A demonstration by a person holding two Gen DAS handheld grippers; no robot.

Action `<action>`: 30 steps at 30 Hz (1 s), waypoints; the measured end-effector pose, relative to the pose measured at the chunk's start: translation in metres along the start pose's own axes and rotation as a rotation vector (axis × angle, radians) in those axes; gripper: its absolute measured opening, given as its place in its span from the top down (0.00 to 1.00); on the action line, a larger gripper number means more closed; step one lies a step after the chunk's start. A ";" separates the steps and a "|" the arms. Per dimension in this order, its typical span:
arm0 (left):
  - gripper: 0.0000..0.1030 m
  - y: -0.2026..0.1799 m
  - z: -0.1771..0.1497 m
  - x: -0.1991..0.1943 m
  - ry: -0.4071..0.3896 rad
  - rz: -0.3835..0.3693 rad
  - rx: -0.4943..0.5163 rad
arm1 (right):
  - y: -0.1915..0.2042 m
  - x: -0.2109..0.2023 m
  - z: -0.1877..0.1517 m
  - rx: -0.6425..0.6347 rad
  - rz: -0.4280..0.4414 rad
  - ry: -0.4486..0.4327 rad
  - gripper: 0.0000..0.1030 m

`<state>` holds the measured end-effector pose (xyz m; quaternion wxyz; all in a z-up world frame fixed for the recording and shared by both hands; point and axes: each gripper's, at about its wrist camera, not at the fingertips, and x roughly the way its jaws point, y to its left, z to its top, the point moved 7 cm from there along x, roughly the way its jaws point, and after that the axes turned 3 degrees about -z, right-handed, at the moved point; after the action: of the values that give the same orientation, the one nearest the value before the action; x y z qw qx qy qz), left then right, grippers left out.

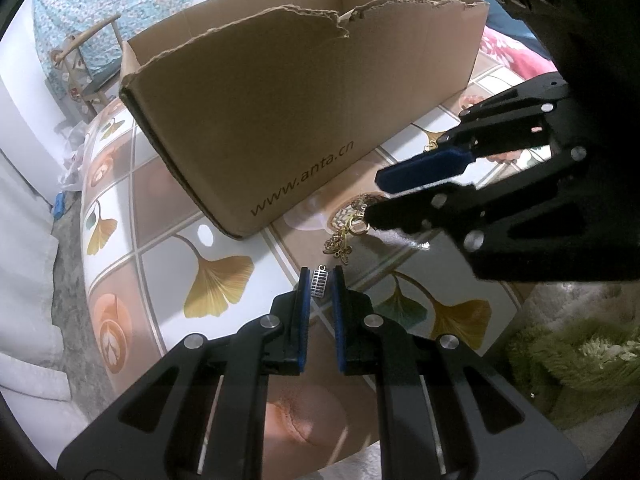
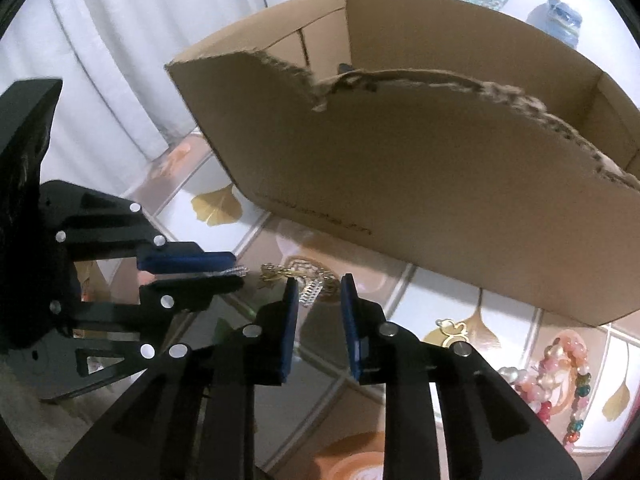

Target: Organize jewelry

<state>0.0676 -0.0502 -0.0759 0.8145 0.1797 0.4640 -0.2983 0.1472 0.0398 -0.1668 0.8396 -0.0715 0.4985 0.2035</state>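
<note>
A small silver link bracelet piece [image 1: 319,283] sits between my left gripper's [image 1: 321,280] blue pads, which stand narrowly apart around it; whether they pinch it is unclear. In the right wrist view the same silver piece [image 2: 228,272] pokes out from the left gripper [image 2: 236,270]. A gold chain with a butterfly charm [image 1: 340,242] lies on the table beside it. My right gripper [image 1: 374,196] is open above the gold chain [image 2: 280,272]; another silver piece [image 2: 312,292] lies between its spread fingers [image 2: 318,290].
A torn cardboard box [image 1: 280,120] stands open just behind the jewelry on the ginkgo-patterned table [image 1: 216,280]. A gold duck charm [image 2: 454,330] and pink and multicoloured bead bracelets [image 2: 560,384] lie at the right. A green fluffy rug [image 1: 576,360] lies beyond the table edge.
</note>
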 end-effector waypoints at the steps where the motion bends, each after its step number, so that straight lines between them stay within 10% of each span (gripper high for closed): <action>1: 0.90 0.000 0.000 0.000 0.000 -0.001 0.000 | 0.002 0.001 -0.001 -0.021 -0.012 0.001 0.79; 12: 0.90 0.001 -0.001 -0.001 -0.005 -0.007 0.000 | 0.008 -0.005 -0.012 -0.069 -0.027 0.008 0.94; 30: 0.90 0.001 0.000 -0.001 -0.004 -0.001 0.009 | -0.033 -0.018 -0.004 0.062 -0.029 -0.013 0.93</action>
<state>0.0683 -0.0495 -0.0751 0.8146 0.1823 0.4611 -0.3009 0.1501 0.0040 -0.1554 0.8476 -0.0511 0.4980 0.1760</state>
